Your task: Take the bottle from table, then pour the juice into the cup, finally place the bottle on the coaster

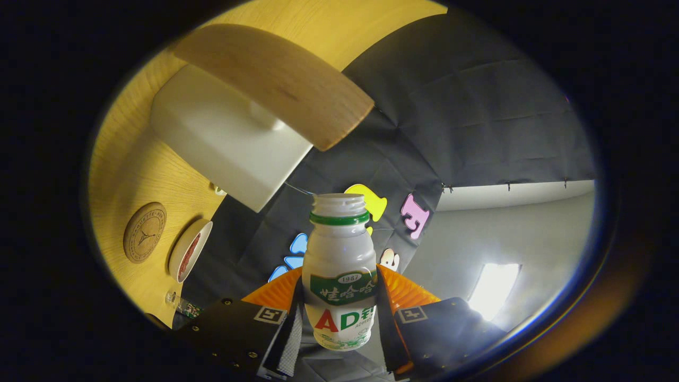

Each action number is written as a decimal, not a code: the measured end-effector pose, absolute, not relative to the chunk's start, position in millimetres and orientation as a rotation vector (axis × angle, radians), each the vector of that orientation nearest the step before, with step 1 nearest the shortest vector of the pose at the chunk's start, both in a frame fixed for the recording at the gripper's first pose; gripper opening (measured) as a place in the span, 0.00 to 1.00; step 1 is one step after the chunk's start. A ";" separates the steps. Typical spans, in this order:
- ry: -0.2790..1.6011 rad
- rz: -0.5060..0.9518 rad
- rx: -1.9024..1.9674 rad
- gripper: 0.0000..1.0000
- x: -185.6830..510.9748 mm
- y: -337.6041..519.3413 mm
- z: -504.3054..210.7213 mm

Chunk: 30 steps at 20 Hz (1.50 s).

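Your gripper (339, 310) is clamped on the bottle (340, 276), both fingers pressing its sides, cap off. Beyond it, the view tilts: the cup (189, 249) sits just beside the coaster (144, 232) on the desk (132, 164).

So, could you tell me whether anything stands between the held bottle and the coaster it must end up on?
Nothing visible does. The gripper grips the bottle between both fingers, lifted and tilted. The coaster lies bare on the table, beside the cup.

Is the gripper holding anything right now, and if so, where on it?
Yes: the gripper is shut on the small white drink bottle, its fingers pressing the labelled lower body from both sides, cap off.
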<state>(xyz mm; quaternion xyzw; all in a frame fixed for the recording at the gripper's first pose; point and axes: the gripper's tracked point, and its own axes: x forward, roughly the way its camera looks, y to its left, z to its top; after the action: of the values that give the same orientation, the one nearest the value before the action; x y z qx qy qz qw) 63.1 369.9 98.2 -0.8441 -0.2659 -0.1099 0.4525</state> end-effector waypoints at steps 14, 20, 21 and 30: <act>-0.585 -0.250 -1.916 0.61 68.6 352.2 110.9; -0.368 -0.150 -1.524 0.61 84.5 323.4 110.5; -0.338 -0.133 -1.437 0.62 84.7 320.1 110.9; -0.162 0.013 -0.738 0.62 91.6 299.9 99.9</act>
<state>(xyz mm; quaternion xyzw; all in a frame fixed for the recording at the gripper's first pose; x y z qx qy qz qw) 91.6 299.9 99.9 -0.3602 -0.0792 0.0065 0.9295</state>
